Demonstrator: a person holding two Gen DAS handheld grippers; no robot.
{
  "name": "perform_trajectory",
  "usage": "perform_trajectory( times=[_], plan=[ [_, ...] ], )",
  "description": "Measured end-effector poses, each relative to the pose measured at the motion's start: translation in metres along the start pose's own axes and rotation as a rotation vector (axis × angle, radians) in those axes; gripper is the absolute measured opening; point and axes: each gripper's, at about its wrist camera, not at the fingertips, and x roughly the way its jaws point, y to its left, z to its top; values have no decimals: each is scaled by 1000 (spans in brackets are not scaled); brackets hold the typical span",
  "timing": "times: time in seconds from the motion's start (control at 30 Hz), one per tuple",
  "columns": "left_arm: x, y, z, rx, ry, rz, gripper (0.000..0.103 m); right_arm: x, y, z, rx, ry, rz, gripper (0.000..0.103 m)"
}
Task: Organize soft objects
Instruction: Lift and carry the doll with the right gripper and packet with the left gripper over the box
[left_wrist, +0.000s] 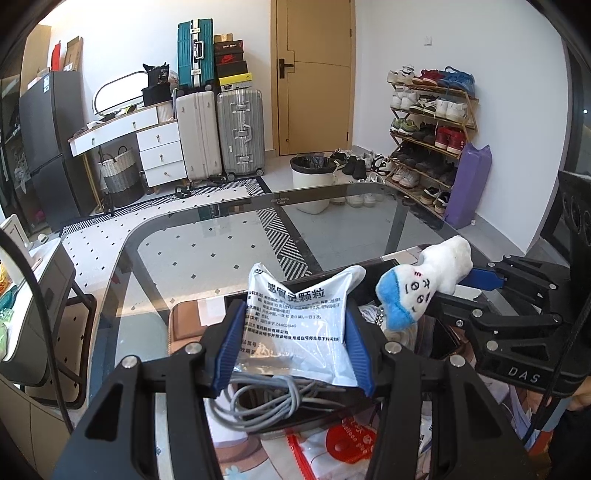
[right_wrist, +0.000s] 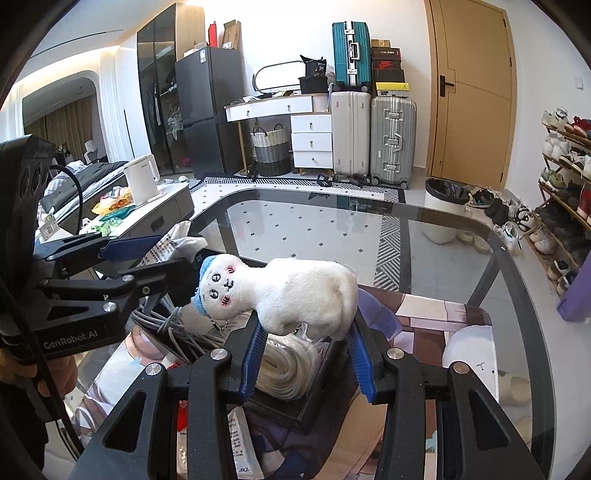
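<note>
My left gripper (left_wrist: 291, 332) is shut on a white printed medicine sachet (left_wrist: 295, 321) and holds it above a black box holding a grey coiled cable (left_wrist: 266, 402). My right gripper (right_wrist: 306, 332) is shut on a white plush toy with a blue cap (right_wrist: 288, 291), held above the black box (right_wrist: 295, 410), over a white coiled cord (right_wrist: 291, 369). The plush (left_wrist: 424, 280) also shows in the left wrist view, just right of the sachet. The left gripper with the sachet (right_wrist: 173, 240) shows at the left of the right wrist view.
The box stands on a printed mat (right_wrist: 443, 317) on a glass table (right_wrist: 332, 229). More packets (left_wrist: 343, 443) lie on the mat near me. A white round object (right_wrist: 476, 354) lies to the right. Beyond are suitcases, a bin (right_wrist: 443, 210) and a shoe rack.
</note>
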Motion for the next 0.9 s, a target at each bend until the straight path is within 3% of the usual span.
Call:
perform_trajectory(
  times=[0.9],
  plan=[
    [22, 5, -7, -2, 17, 33, 51, 45, 13, 9, -42, 50, -52, 43]
  ],
)
